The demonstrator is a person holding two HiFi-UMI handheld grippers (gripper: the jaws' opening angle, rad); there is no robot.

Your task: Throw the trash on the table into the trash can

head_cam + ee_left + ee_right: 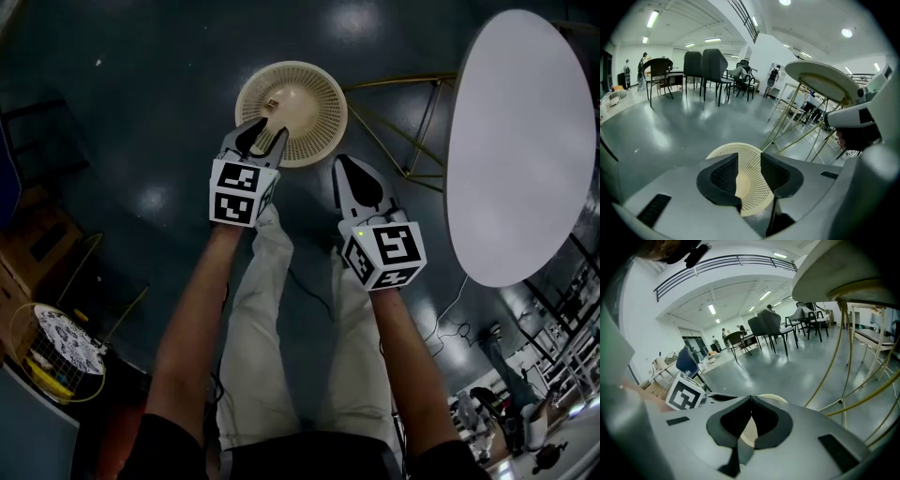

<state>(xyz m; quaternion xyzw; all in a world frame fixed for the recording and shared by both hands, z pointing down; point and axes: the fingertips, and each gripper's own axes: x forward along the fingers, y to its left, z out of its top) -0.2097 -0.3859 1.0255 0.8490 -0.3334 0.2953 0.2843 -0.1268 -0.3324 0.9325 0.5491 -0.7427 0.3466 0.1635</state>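
Observation:
A cream mesh trash can (292,112) stands on the dark floor left of the white oval table (520,141), whose top shows nothing on it. A small brownish bit (272,100) lies inside the can. My left gripper (267,127) hangs over the can's near rim, jaws open with nothing between them; in the left gripper view the gripper (748,159) frames the trash can (750,183). My right gripper (342,164) is shut and empty, just right of the can. In the right gripper view the gripper (751,398) shows a sliver of the trash can (771,398).
The table's gold wire legs (412,131) stand right of the can. A round wire basket (56,342) and wooden boxes (28,244) sit at the left. Cables (450,323) trail on the floor. Dark chairs (710,65) stand far off.

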